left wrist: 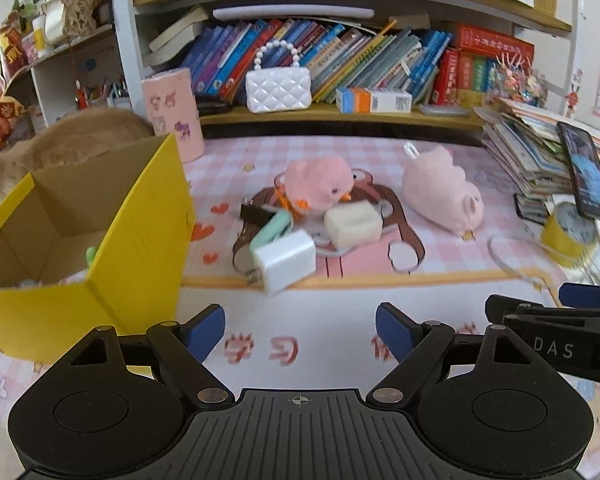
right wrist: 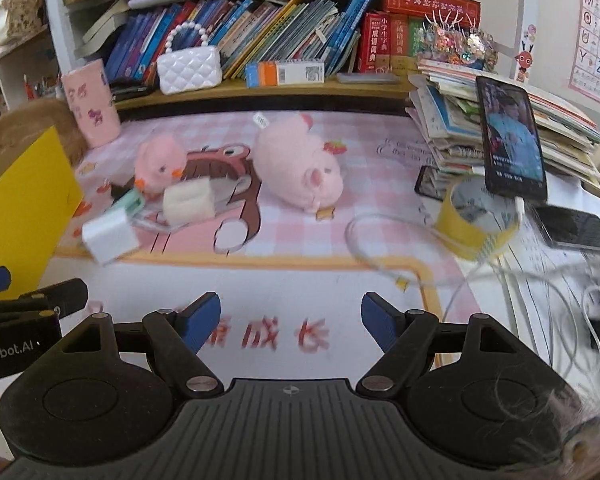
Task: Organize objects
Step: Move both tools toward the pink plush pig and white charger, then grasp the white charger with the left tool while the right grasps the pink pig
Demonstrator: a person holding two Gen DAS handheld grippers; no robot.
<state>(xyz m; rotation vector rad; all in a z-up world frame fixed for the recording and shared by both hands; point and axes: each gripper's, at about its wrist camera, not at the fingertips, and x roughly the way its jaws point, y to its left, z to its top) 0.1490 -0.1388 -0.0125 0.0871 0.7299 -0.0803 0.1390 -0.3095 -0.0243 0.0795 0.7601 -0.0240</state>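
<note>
A yellow cardboard box (left wrist: 140,240) stands open at the left, with a small green thing (left wrist: 91,254) inside. On the pink mat lies a pile: a white charger block (left wrist: 286,261), a mint green case (left wrist: 270,230), a cream cube (left wrist: 352,224), a black item (left wrist: 256,213) and a pink chick plush (left wrist: 320,184). A pink pig plush (left wrist: 444,190) lies to the right. My left gripper (left wrist: 300,330) is open and empty, short of the pile. My right gripper (right wrist: 291,320) is open and empty; the pile (right wrist: 112,236) is to its left and the pig plush (right wrist: 300,168) ahead.
A bookshelf (left wrist: 340,114) with a white purse (left wrist: 278,88) runs along the back. A pink cup (left wrist: 174,114) stands behind the box. A book stack (right wrist: 500,120), a propped phone (right wrist: 512,144), a yellow tape roll (right wrist: 480,220) and white cables (right wrist: 500,280) are at the right.
</note>
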